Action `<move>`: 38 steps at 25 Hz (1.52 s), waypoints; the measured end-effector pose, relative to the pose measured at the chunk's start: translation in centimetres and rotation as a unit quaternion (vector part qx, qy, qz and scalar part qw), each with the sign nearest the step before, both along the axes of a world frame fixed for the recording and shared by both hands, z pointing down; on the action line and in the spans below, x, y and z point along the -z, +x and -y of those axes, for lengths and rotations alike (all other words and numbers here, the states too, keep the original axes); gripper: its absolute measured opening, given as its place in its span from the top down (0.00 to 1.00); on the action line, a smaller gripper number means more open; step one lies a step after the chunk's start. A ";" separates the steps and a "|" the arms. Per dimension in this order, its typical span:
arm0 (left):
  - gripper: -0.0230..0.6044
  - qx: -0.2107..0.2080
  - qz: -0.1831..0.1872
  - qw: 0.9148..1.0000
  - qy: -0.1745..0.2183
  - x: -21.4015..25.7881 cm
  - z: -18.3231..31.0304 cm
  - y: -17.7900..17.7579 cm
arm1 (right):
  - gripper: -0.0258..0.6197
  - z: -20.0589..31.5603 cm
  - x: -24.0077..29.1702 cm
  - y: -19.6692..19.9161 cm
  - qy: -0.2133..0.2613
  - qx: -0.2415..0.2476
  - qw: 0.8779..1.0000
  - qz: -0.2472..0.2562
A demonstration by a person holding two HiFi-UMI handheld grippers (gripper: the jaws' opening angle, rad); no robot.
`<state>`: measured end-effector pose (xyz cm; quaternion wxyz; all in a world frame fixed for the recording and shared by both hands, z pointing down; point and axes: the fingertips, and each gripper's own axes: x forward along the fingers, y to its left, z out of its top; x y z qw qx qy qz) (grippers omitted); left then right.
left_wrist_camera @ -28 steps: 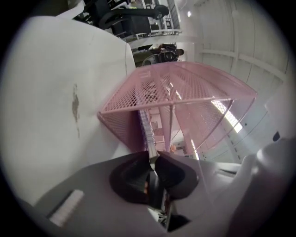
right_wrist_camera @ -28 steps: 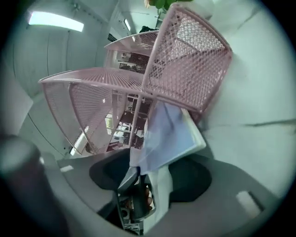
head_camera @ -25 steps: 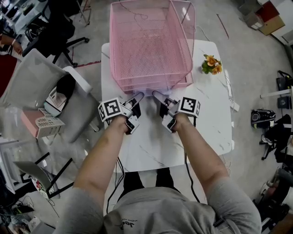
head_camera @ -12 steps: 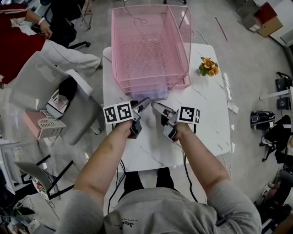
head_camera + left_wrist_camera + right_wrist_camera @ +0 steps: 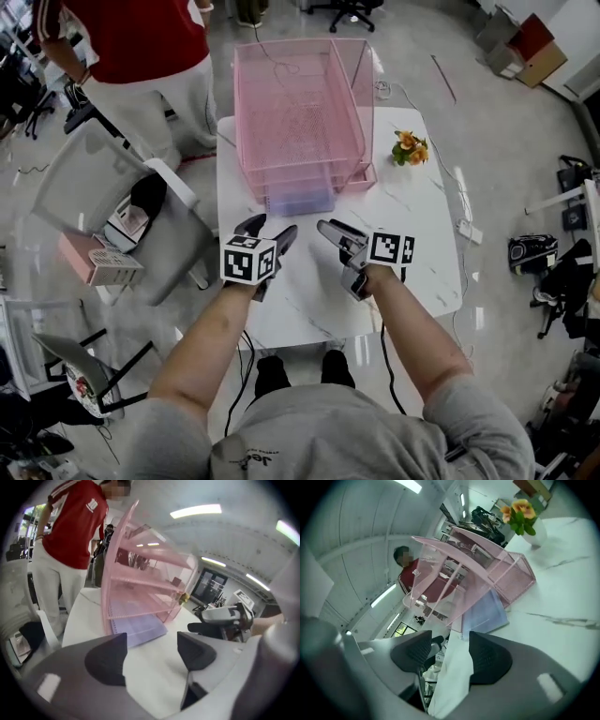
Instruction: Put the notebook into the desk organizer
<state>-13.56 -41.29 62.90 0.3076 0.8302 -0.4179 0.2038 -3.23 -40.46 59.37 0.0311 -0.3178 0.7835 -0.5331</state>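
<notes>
Our left gripper (image 5: pixel 269 231) has its jaws spread wide; they have just been opening, and nothing is between them, only bare tabletop showing in the gap. Our right gripper (image 5: pixel 332 231) has its jaws partly apart and is empty too, touching nothing. Both tools hang above the near half of the white table (image 5: pixel 417 234), close side by side, tips aimed at the far end.

Just beyond the tips stands the pink wire organizer (image 5: pixel 246 112), a stack of mesh trays with its open end facing us. The notebook (image 5: pixel 300 199), pale purple with a spiral edge, lies flat in the bottom tray, and its near part sticks out of the open end onto the table. We cannot tell whether the upper trays hold anything.

Our forearms reach forward from the near edge of the table. The left gripper's marker cube (image 5: pixel 248 259) faces up, and the tool slopes downward. The right one lies closer to level.

A small pot of orange flowers (image 5: pixel 409 147) sits on the table to the right of the organizer. At the far left a person in a red shirt (image 5: pixel 131 37) stands beside a chair (image 5: pixel 94 187).
</notes>
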 end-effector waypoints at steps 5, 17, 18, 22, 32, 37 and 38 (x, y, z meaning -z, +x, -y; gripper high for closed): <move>0.43 -0.019 -0.063 0.990 0.122 10.0 -3.1 -0.4 | 0.59 -1.3 7.6 1.6 0.099 0.009 0.995 -0.020; 0.74 0.009 -0.116 0.942 0.316 28.3 -14.5 -4.2 | 0.79 -9.6 25.8 5.1 0.365 0.040 0.916 -0.163; 0.75 0.008 -0.115 0.940 0.322 28.9 -15.4 -4.2 | 0.82 -10.4 26.4 5.1 0.379 0.044 0.908 -0.173; 0.80 -0.004 -0.117 0.936 0.332 29.8 -18.5 -4.6 | 0.90 -13.7 27.2 4.3 0.414 0.075 0.885 -0.200; 0.87 0.011 -0.128 0.943 0.309 28.4 -21.5 -6.8 | 0.96 -16.5 23.8 5.1 0.395 0.070 0.891 -0.210; 0.87 0.018 -0.130 0.944 0.301 28.2 -21.2 -6.8 | 0.96 -16.1 23.6 5.7 0.386 0.061 0.895 -0.213; 0.87 0.020 -0.130 0.944 0.302 28.2 -21.1 -6.9 | 0.96 -16.0 23.7 5.9 0.387 0.059 0.895 -0.213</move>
